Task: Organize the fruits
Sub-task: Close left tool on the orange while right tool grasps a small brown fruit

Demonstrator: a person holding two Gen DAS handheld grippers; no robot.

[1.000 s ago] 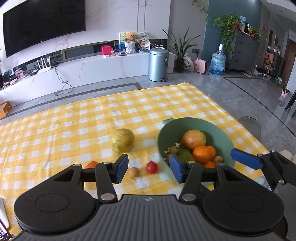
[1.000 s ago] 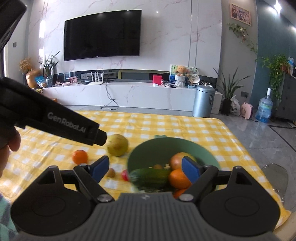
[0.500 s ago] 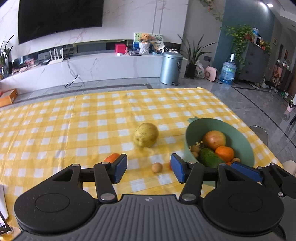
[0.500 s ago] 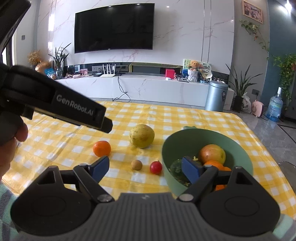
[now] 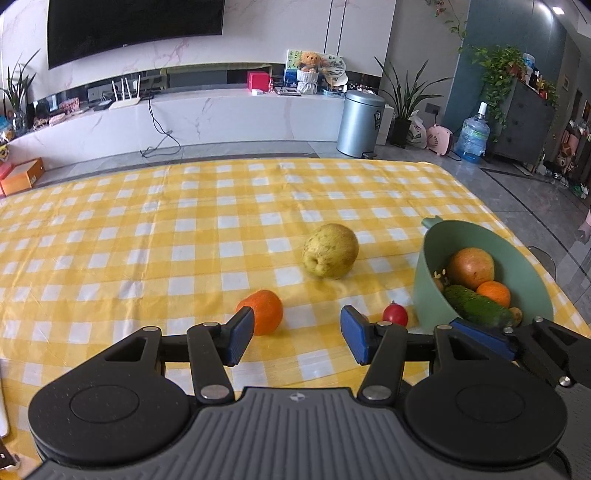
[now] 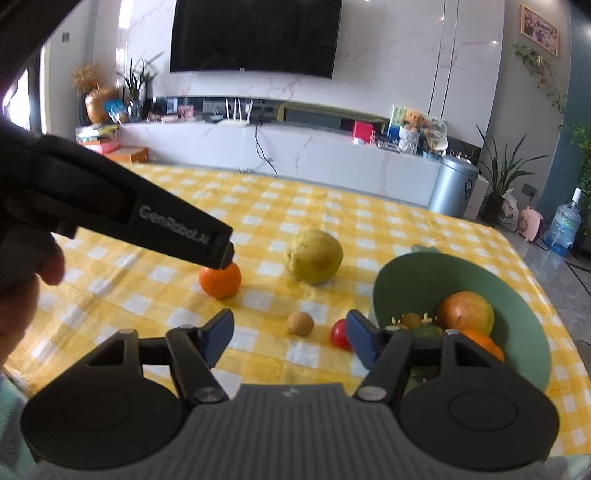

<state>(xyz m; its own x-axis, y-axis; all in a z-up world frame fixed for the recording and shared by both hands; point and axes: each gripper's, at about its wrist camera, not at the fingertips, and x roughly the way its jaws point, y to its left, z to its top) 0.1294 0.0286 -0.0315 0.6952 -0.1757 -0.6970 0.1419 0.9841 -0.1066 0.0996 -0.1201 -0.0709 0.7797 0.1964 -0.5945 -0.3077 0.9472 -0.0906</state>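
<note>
Left wrist view shows the empty left gripper point(image 5: 297, 338) with jaws apart, so it should center the orange point(image 5: 263, 311) ahead-left between both pads before closing gently.

A dark television point(image 5: 133, 29) is mounted on a white marble wall point(image 6: 388, 55). Below it a long white marble console point(image 5: 221, 114) is set. A metal bin point(image 5: 360, 123), potted plants point(image 5: 402, 99) and a water bottle point(image 5: 474, 138) are seen on the grey tiled floor point(image 5: 517, 192).
</note>
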